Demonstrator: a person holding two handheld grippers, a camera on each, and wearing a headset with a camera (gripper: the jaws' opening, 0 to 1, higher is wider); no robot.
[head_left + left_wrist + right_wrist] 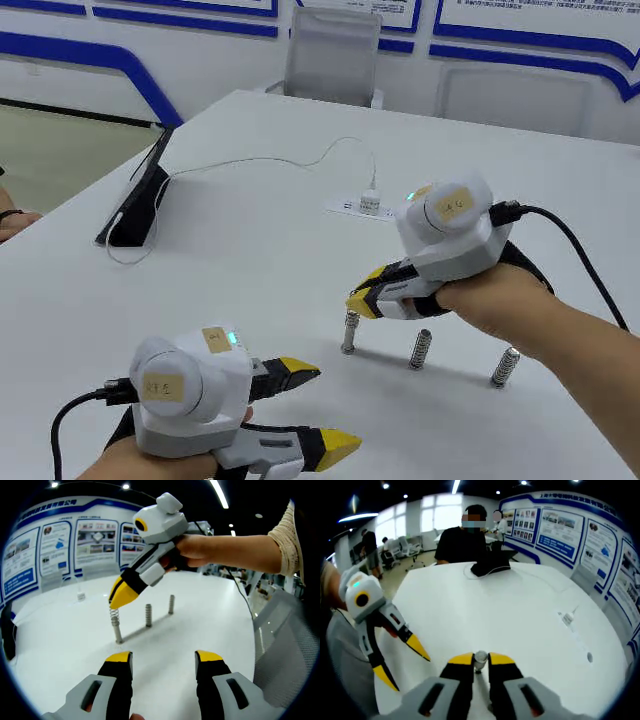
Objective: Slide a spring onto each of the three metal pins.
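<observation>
Spring one (114,614) sits coiled at the upper end of the leftmost pin (348,345), toward 5 o'clock in the head view, on a broad white surface (250,260). A grey chair (333,50) stands beyond the far edge at 12 o'clock. At 9 o'clock a dark tablet (135,200) leans on its stand, and a white cable (270,160) runs from it toward a small plug block (370,203) at about 1 o'clock. The right claw (358,303), in a hand (500,300) reaching in from 3 o'clock, has its yellow-tipped jaws drawn together on the top of spring one. In the right gripper view the coil's end shows pinched between them. The left claw (325,408) hovers at 7 o'clock with its jaws spread wide and nothing between them, well apart from the pin row. The middle spring (421,348) and the right spring (505,367) stand upright in line toward 4 o'clock of the leftmost pin. Each reaches down to the surface.
</observation>
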